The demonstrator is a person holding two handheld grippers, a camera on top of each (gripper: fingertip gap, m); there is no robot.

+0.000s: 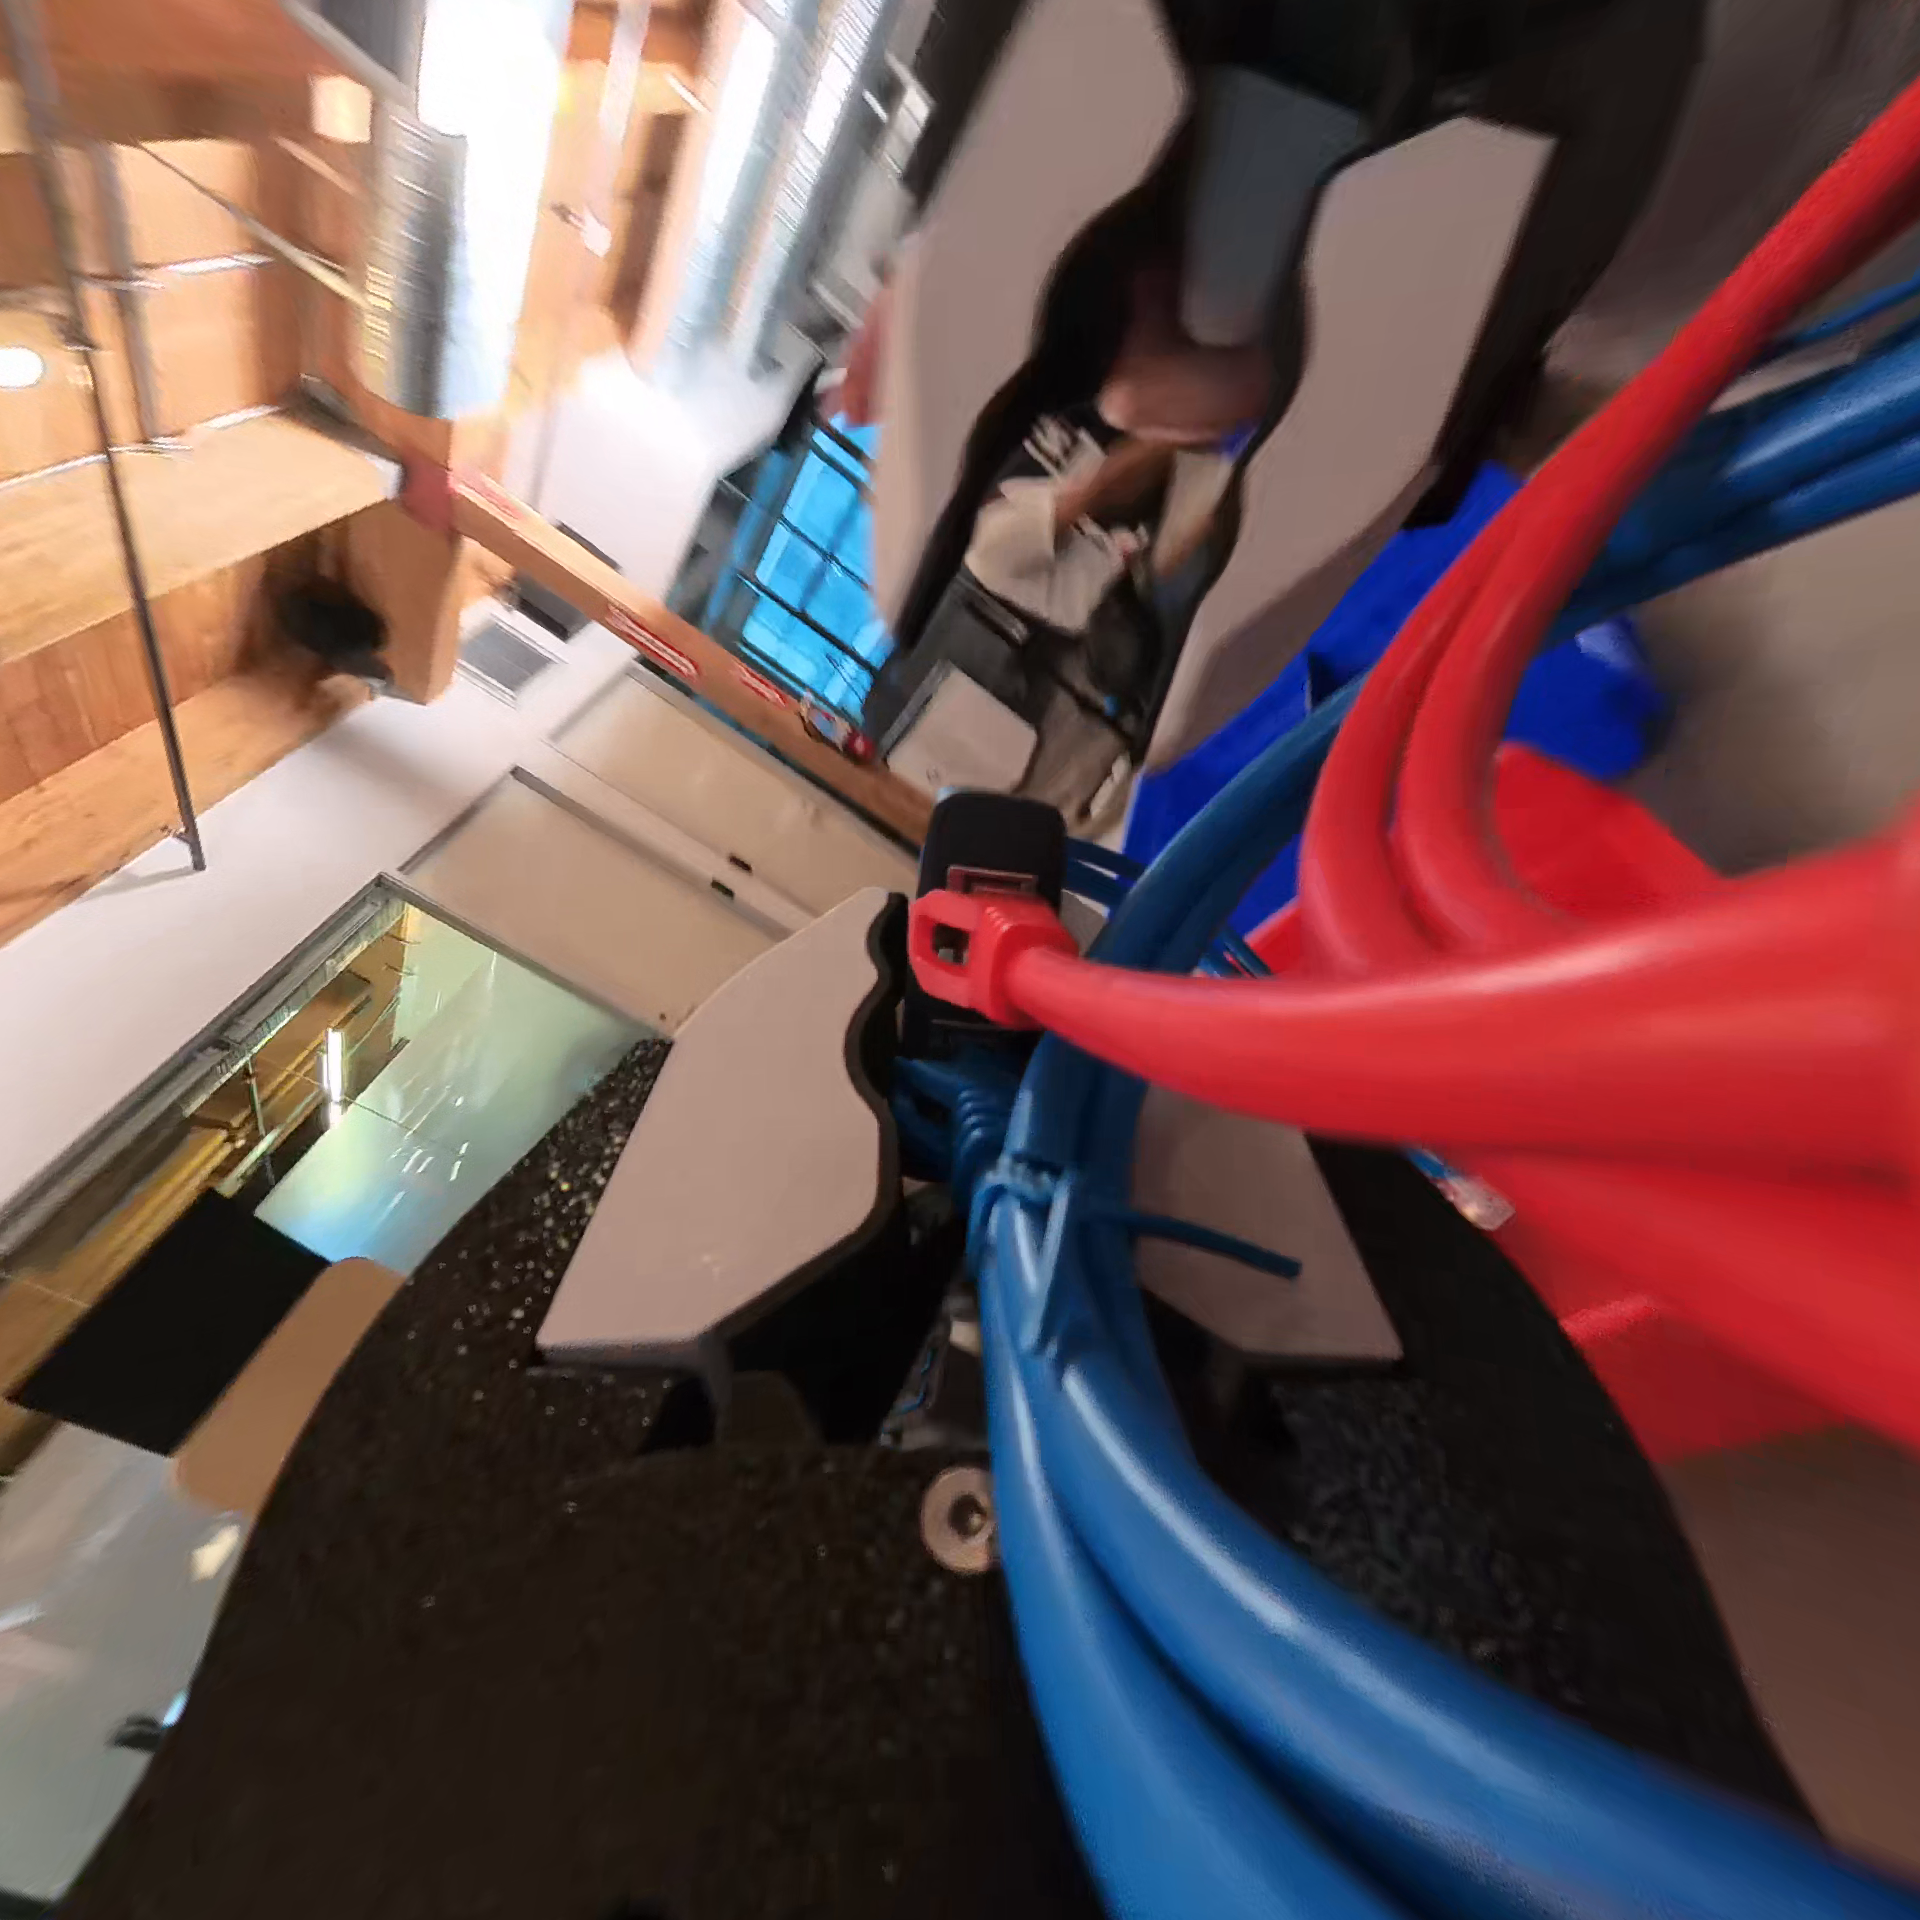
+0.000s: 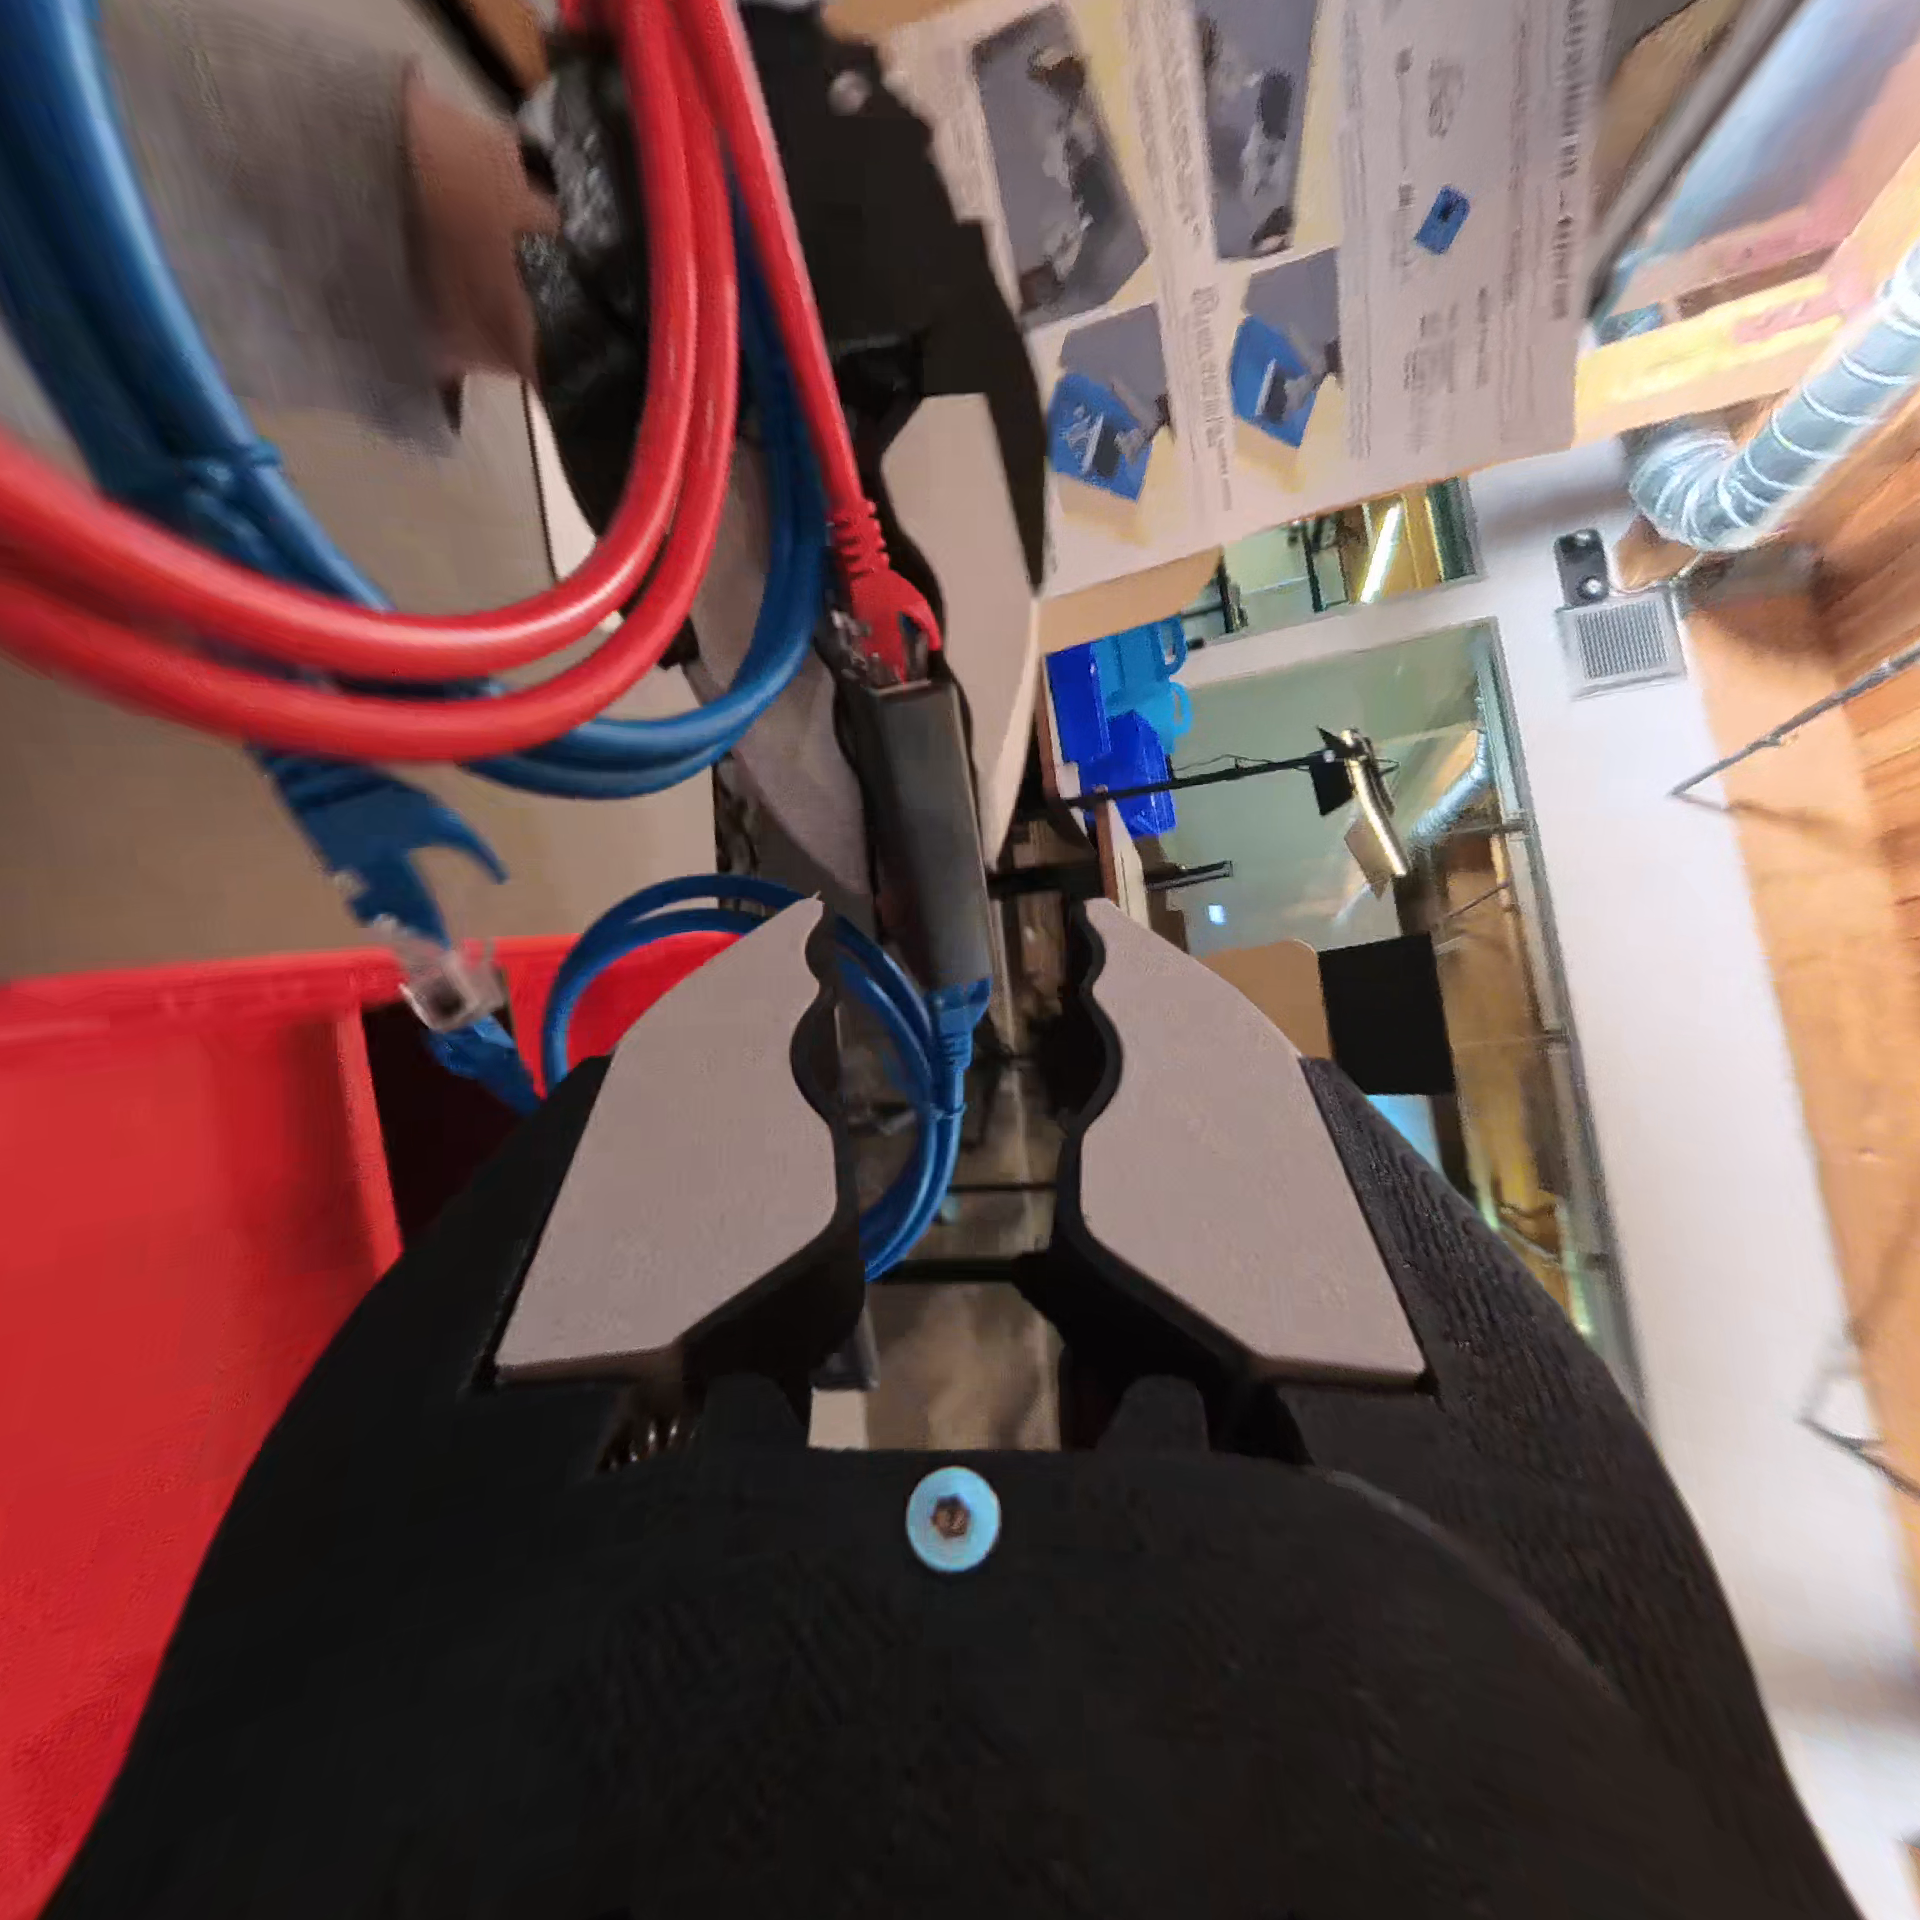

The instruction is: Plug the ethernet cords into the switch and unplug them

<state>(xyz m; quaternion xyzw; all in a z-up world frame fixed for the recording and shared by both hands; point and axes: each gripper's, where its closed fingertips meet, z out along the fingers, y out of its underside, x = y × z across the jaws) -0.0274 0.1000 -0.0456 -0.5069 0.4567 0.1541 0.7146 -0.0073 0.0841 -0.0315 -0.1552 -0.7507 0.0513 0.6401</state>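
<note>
My left gripper [image 1: 987, 935] is shut on a small black coupler [image 1: 992, 842]. A red cable's plug [image 1: 971, 945] goes into one end of it and a blue cable's plug [image 1: 961, 1117] into the other. The red cable [image 1: 1351, 1018] and the tied blue cable [image 1: 1195, 1558] loop close over the camera and hide the right finger. In the right wrist view my right gripper [image 2: 951, 920] is open and empty. Its tips stand just short of the coupler [image 2: 925, 821] and blue plug [image 2: 954, 1013]. A loose blue plug [image 2: 436, 977] hangs at the left.
A red bin [image 2: 156, 1247] lies at the left below the cables, and blue bins [image 2: 1122, 748] stand farther off. Printed sheets [image 2: 1299, 260] hang on a board. The other gripper's fingers [image 1: 997, 260] fill the top of the left wrist view. Both views are tilted and blurred.
</note>
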